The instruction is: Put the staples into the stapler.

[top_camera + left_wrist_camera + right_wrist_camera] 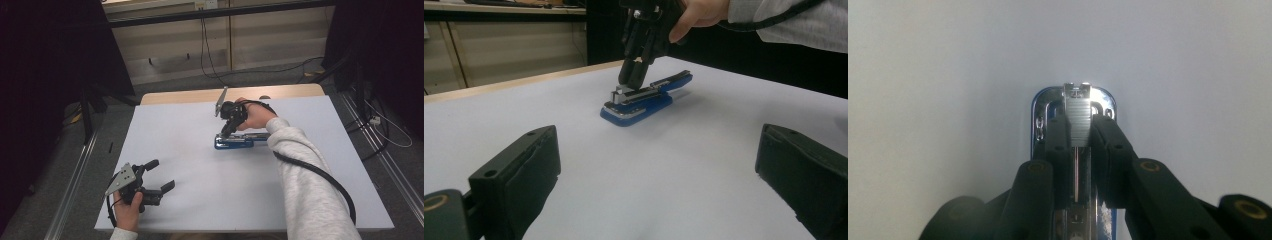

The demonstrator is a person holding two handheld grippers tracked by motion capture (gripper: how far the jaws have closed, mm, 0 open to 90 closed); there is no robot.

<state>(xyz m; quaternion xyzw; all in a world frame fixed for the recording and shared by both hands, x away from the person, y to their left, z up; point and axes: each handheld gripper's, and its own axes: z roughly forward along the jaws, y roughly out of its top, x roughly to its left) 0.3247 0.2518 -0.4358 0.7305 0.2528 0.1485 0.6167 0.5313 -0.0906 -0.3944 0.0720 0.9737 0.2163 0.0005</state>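
Note:
A blue stapler [235, 142] with a silver metal top lies flat near the middle of the white table [200, 205]. My right gripper [225, 132] comes down on its left end from behind, held by a hand in a grey sleeve. In the right gripper view the two black jaws of that gripper [1079, 127] are shut on the stapler's silver staple rail [1077, 107] just behind its front tip. The left gripper view shows the same grip [631, 82] on the stapler [639, 105] from afar. My left gripper [161, 174] rests open at the front left with nothing between its fingers [519, 170].
A wooden table edge [200, 95] shows behind the white sheet. Cables [207, 55] and metal rails [75, 175] lie on the grey floor around the table. Dark curtains stand at both sides.

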